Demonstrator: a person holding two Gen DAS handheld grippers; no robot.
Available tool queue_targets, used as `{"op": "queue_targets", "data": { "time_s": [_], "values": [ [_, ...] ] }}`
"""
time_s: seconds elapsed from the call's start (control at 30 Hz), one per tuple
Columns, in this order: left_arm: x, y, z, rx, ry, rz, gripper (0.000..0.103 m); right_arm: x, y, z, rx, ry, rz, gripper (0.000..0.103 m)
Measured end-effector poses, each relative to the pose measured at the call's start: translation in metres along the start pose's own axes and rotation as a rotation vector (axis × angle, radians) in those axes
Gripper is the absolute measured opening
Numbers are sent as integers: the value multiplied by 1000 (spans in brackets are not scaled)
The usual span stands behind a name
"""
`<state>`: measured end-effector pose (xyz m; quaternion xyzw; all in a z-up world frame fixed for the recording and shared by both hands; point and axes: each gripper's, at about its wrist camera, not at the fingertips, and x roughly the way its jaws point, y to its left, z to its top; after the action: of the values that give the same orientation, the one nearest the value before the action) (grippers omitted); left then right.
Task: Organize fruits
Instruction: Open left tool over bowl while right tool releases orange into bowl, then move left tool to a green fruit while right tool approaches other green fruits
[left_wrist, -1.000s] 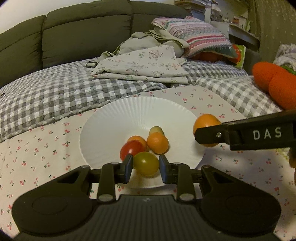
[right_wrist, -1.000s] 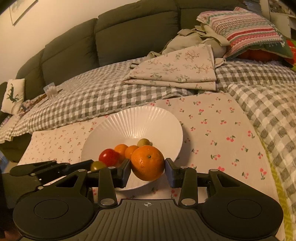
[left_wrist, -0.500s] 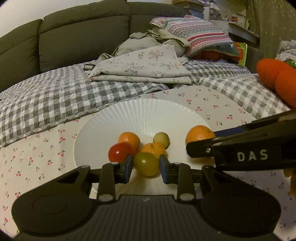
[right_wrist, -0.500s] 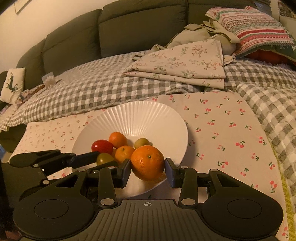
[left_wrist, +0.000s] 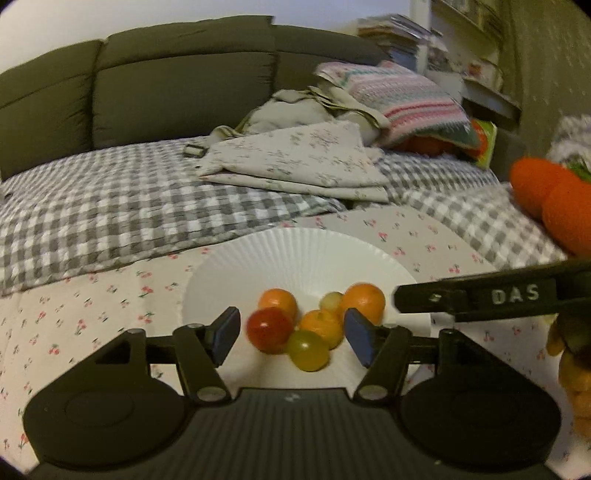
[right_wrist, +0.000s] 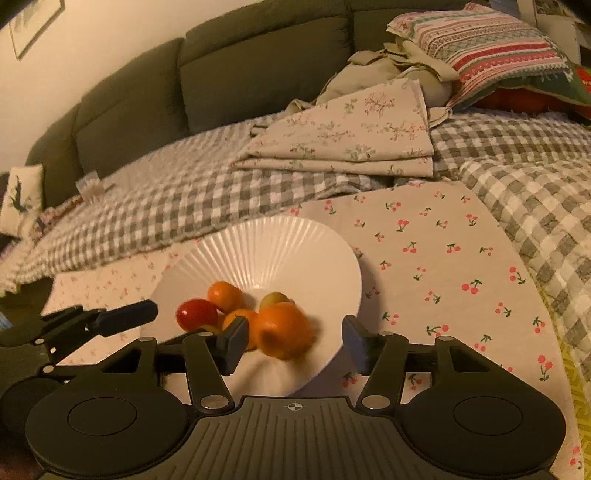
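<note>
Left black gripper (left_wrist: 291, 334) spread wide, empty, over yellow-green tomato (left_wrist: 307, 350) in white ribbed bowl (left_wrist: 295, 254). Right black gripper (right_wrist: 293, 339) gaping too; blurred orange mandarin (right_wrist: 284, 329) loose between fingers.

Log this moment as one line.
left gripper: open | right gripper: open | orange, green tomato: on plate | phase: release

Home living room: dark green sofa (right_wrist: 229, 70) backing checked blanket (right_wrist: 177, 199), striped pillow (right_wrist: 495, 48) lying on folded linens (right_wrist: 354, 129), framed picture (right_wrist: 35, 22) hanging on wall.
</note>
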<state>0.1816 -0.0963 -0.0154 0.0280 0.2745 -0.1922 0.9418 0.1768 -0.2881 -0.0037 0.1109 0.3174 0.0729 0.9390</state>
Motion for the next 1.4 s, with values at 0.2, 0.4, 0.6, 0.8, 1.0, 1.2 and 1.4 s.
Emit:
{"op": "queue_targets", "data": {
  "time_s": [0.2, 0.4, 0.6, 0.8, 1.0, 1.2, 1.4],
  "values": [
    [-16, 23, 1, -78, 13, 44, 63, -13, -3, 5, 30, -23, 2, 56],
    [-31, 38, -5, -125, 57, 83, 63, -25, -2, 5, 38, -28, -1, 56],
    [-47, 46, -13, -147, 96, 110, 62, -39, 6, 2, 35, -31, 12, 60],
    [-66, 46, -25, -160, 129, 115, 62, -54, 24, -5, -6, -27, 45, 60],
    [-78, 50, -34, -189, 165, 155, 62, -65, 41, -18, -31, 10, 72, 60],
    [-89, 56, -43, -242, 181, 163, 62, -75, 54, -37, -58, 43, 98, 60],
    [-93, 60, -49, -286, 188, 155, 63, -82, 63, -51, -60, 64, 125, 60]
  ]
}}
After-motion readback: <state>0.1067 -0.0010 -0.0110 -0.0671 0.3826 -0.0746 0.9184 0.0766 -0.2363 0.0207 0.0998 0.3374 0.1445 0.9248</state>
